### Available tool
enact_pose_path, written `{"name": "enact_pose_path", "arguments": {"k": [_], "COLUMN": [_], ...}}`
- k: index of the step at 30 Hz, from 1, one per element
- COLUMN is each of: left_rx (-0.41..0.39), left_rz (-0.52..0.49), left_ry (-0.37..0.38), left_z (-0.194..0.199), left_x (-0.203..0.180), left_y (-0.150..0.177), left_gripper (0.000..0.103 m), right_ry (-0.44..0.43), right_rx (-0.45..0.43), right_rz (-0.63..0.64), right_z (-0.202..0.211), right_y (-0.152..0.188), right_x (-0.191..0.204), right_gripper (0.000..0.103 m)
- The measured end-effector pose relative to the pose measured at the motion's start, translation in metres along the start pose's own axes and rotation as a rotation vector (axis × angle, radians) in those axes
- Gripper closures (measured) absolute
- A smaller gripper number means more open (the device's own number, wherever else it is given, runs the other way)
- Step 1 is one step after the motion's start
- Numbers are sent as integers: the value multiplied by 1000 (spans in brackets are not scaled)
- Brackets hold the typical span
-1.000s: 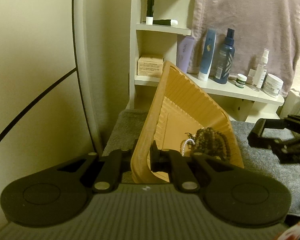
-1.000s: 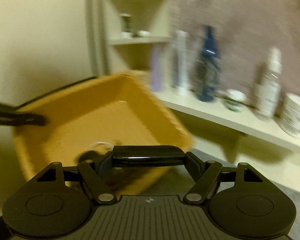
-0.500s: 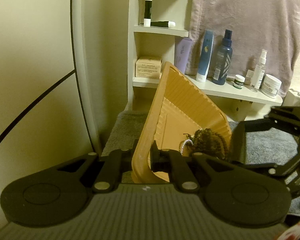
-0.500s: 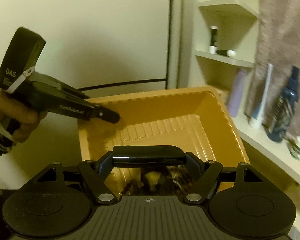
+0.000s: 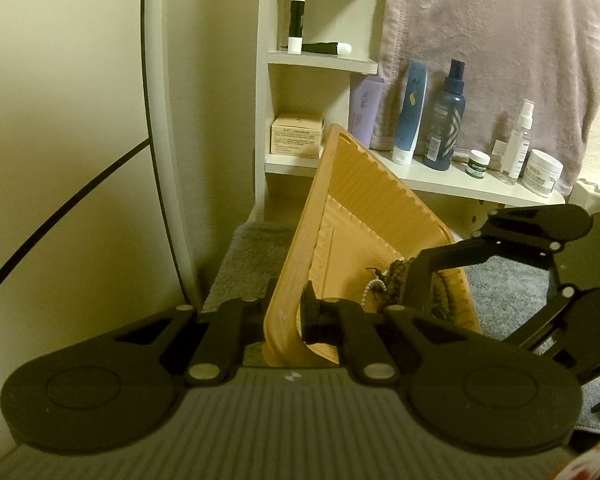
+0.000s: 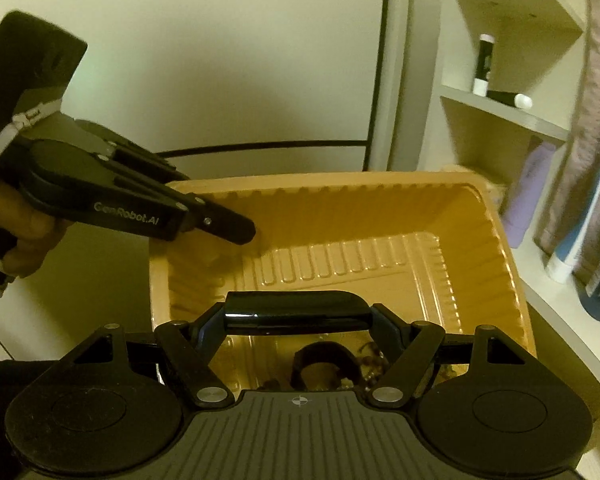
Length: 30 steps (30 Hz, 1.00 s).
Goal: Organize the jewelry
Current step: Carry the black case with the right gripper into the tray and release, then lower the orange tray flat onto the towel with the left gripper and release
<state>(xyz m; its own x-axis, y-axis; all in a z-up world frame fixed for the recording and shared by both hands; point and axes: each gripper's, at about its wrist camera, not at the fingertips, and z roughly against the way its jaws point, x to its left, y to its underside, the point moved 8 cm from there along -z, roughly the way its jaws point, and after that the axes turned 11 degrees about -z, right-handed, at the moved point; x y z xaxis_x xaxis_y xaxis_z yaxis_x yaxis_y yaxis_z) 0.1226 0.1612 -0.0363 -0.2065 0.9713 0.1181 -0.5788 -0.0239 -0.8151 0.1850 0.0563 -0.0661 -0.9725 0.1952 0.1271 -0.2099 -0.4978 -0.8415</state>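
Left gripper [image 5: 290, 316] was clamped on the near wall of the orange tray [image 5: 352, 184], one finger outside the wall and one inside, holding the tray tipped steeply up on edge over a grey towel [image 5: 252, 256]. Jewelry had gathered in the tray's low corner: a heap of dark beaded strands [image 5: 396, 280] with a small string of pale beads [image 5: 370, 294] beside it. Right gripper [image 5: 428, 280] reached in over the tray's right wall, fingers wide apart, one black finger hanging directly in front of the heap; contact could not be told. From the right wrist camera, part of the beads [image 6: 370, 364] showed low between its linkage. A hand [image 6: 24, 236] held the left tool.
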Motion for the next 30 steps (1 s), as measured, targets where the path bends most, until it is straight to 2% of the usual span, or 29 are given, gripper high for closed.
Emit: {"name": "enact_pose_path", "arguments": {"k": [6,11,18,24,30], "left_rx": [0,1,1,2,3], "left_rz": [0,0,2,4,8], "left_ry": [0,0,0,3,2], "left_z": [0,0,-1,-1,-3], "left_x": [0,0,0,2,3], "left_y": [0,0,0,1,2], "left_gripper": [95,95,95,95,96], "right_ry": [-16,19,137,251,324], "right_rx": [5,-58,-139,-185,-207], "right_rz": [-9,-67,-177,-353,-502], "right_z": [-8,5,41,74,99], "right_y": [1,-4,3,28,51], "right_x": [4,-4,-23,-41,-53], "right_gripper": [27,27,26,26,26]}}
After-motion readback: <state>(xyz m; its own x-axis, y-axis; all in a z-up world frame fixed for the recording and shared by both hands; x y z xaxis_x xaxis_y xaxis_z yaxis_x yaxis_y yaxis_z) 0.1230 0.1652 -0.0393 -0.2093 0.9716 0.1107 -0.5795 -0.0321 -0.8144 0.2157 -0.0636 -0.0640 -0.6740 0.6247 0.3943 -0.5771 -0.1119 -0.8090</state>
